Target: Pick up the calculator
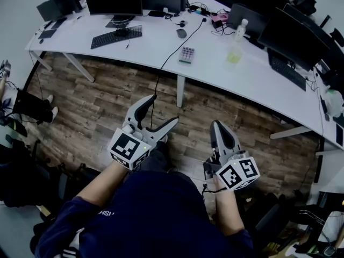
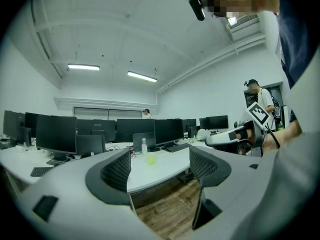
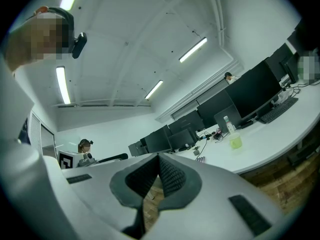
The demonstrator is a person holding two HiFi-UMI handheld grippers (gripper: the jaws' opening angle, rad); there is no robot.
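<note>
The calculator (image 1: 186, 55), small and grey with coloured keys, lies flat near the front edge of the long white desk (image 1: 161, 44). It also shows as a small flat shape in the right gripper view, the calculator (image 3: 200, 159). My left gripper (image 1: 164, 111) is held open over the wooden floor, well short of the desk, nothing between its jaws. My right gripper (image 1: 217, 125) is shut and empty, also low and far from the calculator. In the left gripper view the calculator is hidden.
On the desk stand several monitors, a black keyboard (image 1: 116, 36), a mouse (image 1: 181, 33), a clear bottle (image 1: 241, 29) and a yellow-green cup (image 1: 234, 57). A black cable (image 1: 166, 58) hangs over the desk edge. Desk legs (image 1: 181, 91) stand ahead. Another person (image 2: 259, 96) stands in the room.
</note>
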